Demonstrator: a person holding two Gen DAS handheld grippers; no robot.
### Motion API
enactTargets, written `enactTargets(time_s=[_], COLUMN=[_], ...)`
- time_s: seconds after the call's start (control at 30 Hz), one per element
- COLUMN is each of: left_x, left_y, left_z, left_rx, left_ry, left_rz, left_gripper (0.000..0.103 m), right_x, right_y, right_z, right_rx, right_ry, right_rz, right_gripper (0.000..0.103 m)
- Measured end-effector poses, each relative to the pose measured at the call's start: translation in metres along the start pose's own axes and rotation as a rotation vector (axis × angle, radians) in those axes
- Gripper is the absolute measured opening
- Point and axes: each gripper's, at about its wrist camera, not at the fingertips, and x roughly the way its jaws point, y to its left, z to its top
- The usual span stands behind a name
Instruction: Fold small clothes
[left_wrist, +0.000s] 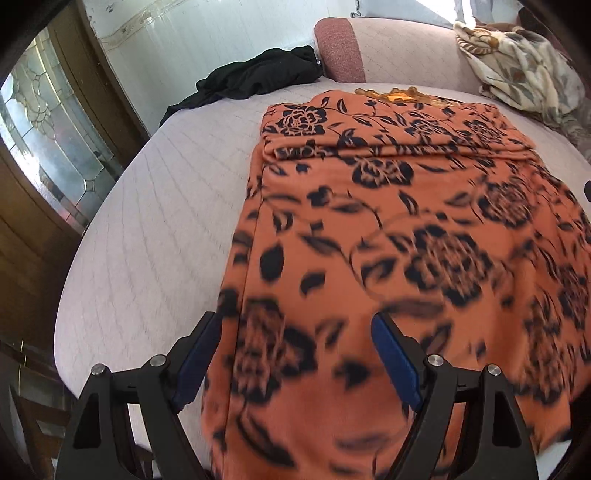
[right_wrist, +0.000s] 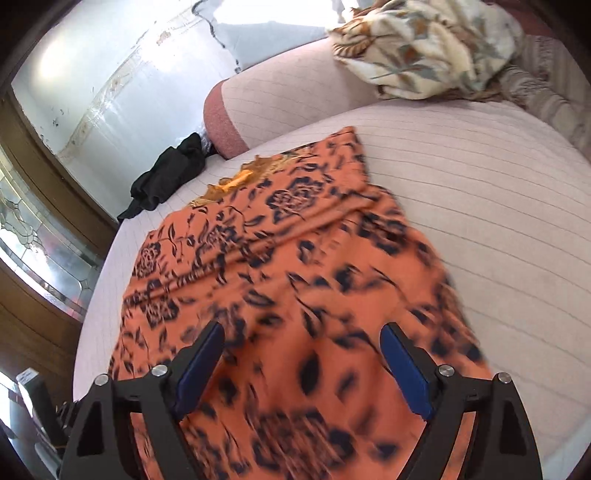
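Note:
An orange garment with black flower print (left_wrist: 388, 229) lies flat on the pale bed, its far end folded over into a band. It also shows in the right wrist view (right_wrist: 295, 280). My left gripper (left_wrist: 295, 325) is open above the garment's near left part, its jaws wide apart and holding nothing. My right gripper (right_wrist: 303, 332) is open above the garment's near right part, also holding nothing. The near cloth is blurred in both views.
A black garment (left_wrist: 255, 79) lies crumpled at the bed's far left edge. A pink bolster (left_wrist: 388, 51) runs along the back. A cream patterned blanket (left_wrist: 517, 66) is heaped at the far right. A wooden door with glass (left_wrist: 48, 140) stands left.

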Motion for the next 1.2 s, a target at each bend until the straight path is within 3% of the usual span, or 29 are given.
enactTargets(time_s=[0.27,0.5,0.83,1.2], left_x=[-0.036,-0.045,-0.041,-0.038], left_y=[0.036,0.058,0.073,0.086], left_z=[-0.052,-0.070,-0.078,-0.086], left_rx=[-0.070,-0.153,-0.259,-0.326], left_ry=[0.042,0.072,0.107,0.102], left_rz=[-0.005,-0.014,-0.051,-0.038], left_gripper=[0.084,0.084,0.084,0.084], right_x=[-0.068,-0.101,-0.100,-0.088], right_y=[-0.039,-0.067,-0.089,-0.088], right_z=[-0.032,-0.040,-0.056,-0.064], right_rx=[0.022,0.094,0.126,0.107], right_ry=[-0.040,-0.071,-0.029,0.012], right_rz=[-0.051,-0.060,-0.059,-0.026], right_gripper=[0.088,0.088,0.088,0.088])
